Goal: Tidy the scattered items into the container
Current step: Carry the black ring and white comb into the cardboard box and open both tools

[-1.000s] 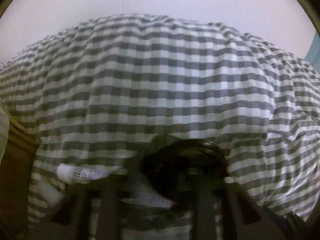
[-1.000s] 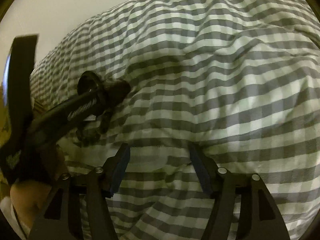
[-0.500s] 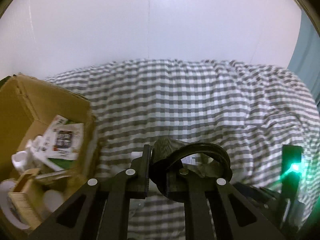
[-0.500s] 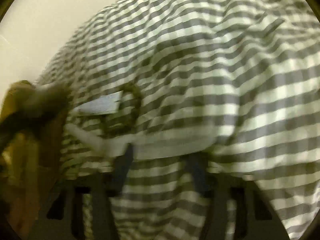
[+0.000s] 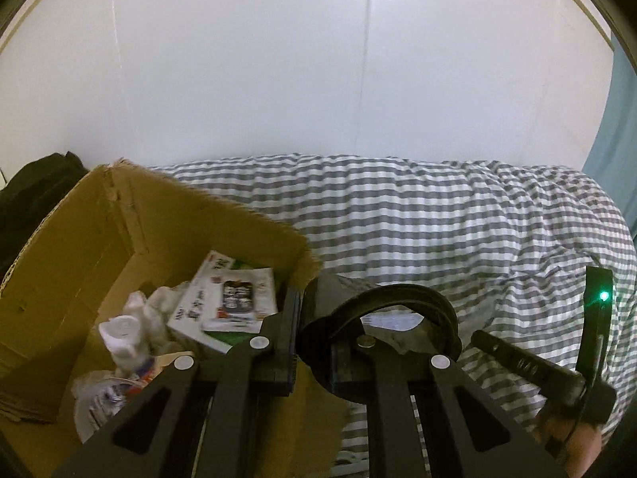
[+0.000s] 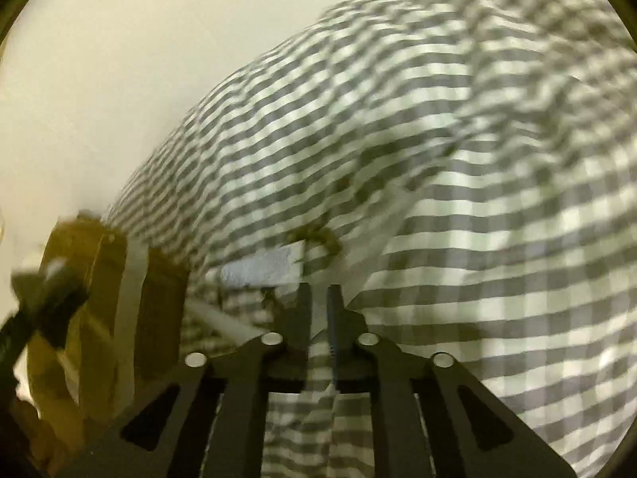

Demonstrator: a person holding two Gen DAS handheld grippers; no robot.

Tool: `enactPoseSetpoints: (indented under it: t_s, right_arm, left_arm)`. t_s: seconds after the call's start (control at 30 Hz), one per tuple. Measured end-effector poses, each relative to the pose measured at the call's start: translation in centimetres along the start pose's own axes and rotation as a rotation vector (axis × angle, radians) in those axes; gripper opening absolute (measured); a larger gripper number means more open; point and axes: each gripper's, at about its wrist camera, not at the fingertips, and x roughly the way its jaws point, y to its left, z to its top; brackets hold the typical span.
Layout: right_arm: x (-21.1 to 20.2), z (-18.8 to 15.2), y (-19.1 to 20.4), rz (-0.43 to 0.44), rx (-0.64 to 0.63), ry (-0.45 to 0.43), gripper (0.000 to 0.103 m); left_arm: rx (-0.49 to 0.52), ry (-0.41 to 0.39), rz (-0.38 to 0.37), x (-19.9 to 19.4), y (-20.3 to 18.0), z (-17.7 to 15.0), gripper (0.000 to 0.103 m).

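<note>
One black headband-like hoop (image 5: 382, 310) is pinched in the left gripper (image 5: 314, 342), just right of the cardboard box (image 5: 131, 235), while the right gripper (image 6: 318, 310) narrows on bedding only.

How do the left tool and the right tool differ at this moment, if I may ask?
The left tool is shut on a black loop by the cardboard box; the right tool is closing, with only checked cover in its gap. Both are black and two-fingered.
</note>
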Motion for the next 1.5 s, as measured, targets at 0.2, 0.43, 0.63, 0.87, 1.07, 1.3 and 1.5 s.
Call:
enactPoseSetpoints:
  t_s: [0.2,0.43,0.63,0.87,1.07,1.3,1.5]
  right_arm:
    - [3.1,-0.2,-0.8,-0.053,0.056,0.132,0.017]
    - [5.7,-0.2,0.7,-0.073,0.071,0.135,0.044]
    - [6.1,-0.2,4.0,-0.229,-0.095,0.113,0.011]
    - [2.4,-0.1,6.3,-0.275,-0.218,0.031,0.010]
    - [-3.2,0.4,9.2,-0.263,-0.349,-0.020,0.009]
    - [-10.2,0.4,15.8,-0.179,-0.495,-0.064,0.003]
    - [-12.2,-1.3,22.0,0.004,-0.562,-0.048,0.003]
  left_arm:
    - [-0.026,-0.016,0.003,0.0,1.4,-0.2,0.011]
    - [-0.031,-0.027,0.015,-1.2,2.0,0.0,0.011]
    - [-0.060,-0.024,0.046,-1.8,4.0,0.0,0.011]
    - [-0.073,-0.027,0.089,-3.3,6.2,-0.2,0.011]
    - [-0.043,-0.012,0.178,-5.2,8.5,-1.2,0.012]
    - [-0.065,0.013,0.213,-6.3,11.0,-2.1,0.012]
    - [-0.059,0.017,0.199,-6.0,11.4,-3.6,0.012]
